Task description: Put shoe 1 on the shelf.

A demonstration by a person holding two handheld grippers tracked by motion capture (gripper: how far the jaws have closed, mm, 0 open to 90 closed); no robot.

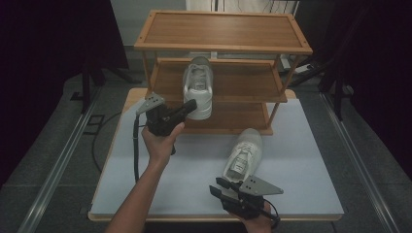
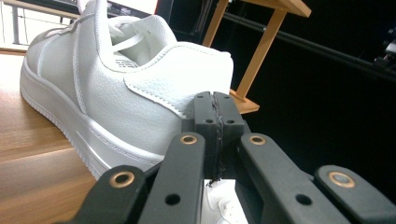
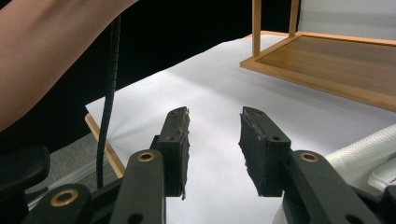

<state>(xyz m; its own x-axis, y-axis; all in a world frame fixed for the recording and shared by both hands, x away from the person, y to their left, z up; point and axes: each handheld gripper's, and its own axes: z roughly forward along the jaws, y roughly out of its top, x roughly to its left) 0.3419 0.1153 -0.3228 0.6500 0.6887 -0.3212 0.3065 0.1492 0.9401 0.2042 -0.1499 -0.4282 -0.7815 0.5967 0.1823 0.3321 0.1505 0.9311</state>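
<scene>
Left claw closed empty against heel of shoe on lower shelf, likely nudging. Right claw apart, idle beside second shoe on bench.

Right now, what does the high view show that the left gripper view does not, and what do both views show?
High view alone: the second white shoe lying on the white table, the right tongs open beside it, and the rack's top shelf.
Left gripper view alone: the left tongs shut on nothing, beside the heel.
Both: the white shoe on the rack and its wooden shelf.
</scene>
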